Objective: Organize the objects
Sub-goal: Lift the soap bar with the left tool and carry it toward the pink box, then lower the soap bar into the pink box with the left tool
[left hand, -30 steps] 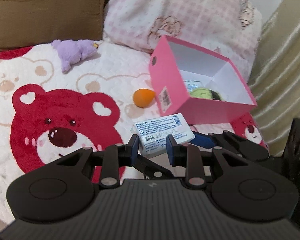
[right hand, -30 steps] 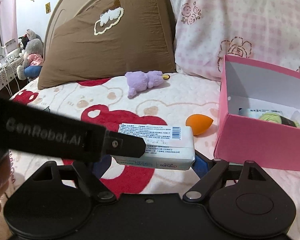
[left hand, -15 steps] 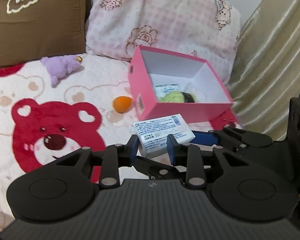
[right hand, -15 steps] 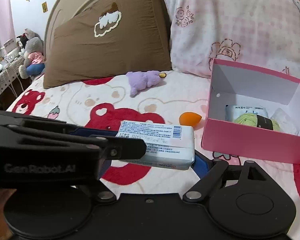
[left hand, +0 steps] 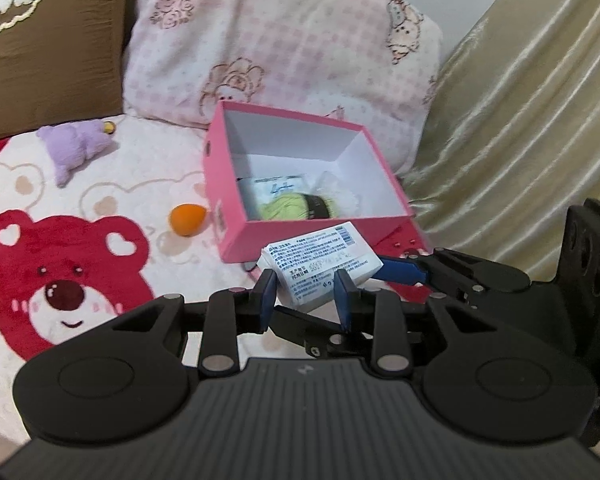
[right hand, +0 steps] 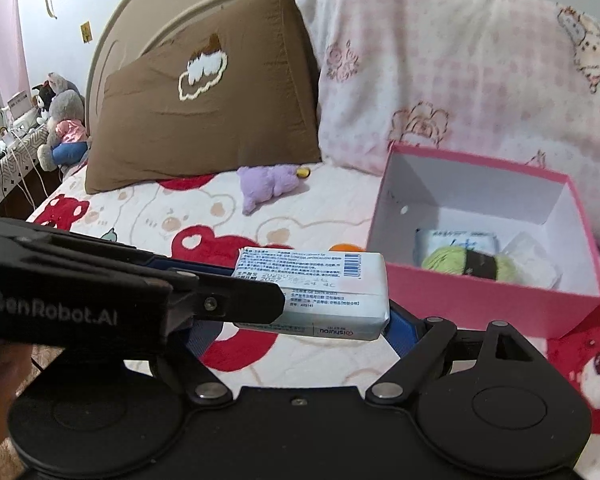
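The bed (right hand: 340,208), spread with a bear-print blanket, carries everything. A brown pillow (right hand: 204,112) and a pink checked pillow (right hand: 460,72) lean at its head edge. The pink box (right hand: 480,300) sits open toward the bed's right edge, below the pink pillow, with a green yarn ball (right hand: 468,266) and a pale packet already inside.

The white packet (right hand: 320,296) hangs in the air just short of the box's near wall, held from both sides. The right gripper (right hand: 296,332) has its fingers spread wide and pressed on the packet's two ends; the left gripper (left hand: 304,300) is closed narrow across one end of it.

The step in hand looks like carrying the packet to the box. Next it needs to pass over the near wall, come down beside the yarn, and both grips must let go.

A purple plush (right hand: 268,184) and an orange sponge (left hand: 186,220) lie loose mid-bed.

The packet shows a barcode and "aishurou"; the left gripper's arm reads "GenRobot.AI".
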Demonstrator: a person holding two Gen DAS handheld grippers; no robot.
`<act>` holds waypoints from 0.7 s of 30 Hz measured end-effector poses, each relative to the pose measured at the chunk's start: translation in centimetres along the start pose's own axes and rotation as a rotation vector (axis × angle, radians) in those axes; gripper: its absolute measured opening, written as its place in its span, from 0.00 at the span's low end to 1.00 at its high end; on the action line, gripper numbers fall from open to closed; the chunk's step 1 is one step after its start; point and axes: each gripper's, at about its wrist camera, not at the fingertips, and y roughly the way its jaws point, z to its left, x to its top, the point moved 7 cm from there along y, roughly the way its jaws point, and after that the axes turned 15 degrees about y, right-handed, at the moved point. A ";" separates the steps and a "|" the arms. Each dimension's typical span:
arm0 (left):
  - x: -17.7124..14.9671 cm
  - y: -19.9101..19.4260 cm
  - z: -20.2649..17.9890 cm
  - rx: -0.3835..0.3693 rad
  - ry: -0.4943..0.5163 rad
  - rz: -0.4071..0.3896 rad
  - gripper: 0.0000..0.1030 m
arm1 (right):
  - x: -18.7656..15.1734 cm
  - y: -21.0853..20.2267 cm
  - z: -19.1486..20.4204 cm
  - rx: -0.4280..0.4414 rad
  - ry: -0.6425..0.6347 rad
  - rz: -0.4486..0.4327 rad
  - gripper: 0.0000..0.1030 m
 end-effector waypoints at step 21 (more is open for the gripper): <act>5.4 4.2 -5.1 0.027 0.062 -0.046 0.27 | 3.1 -3.9 -6.2 -0.005 0.052 -0.082 0.83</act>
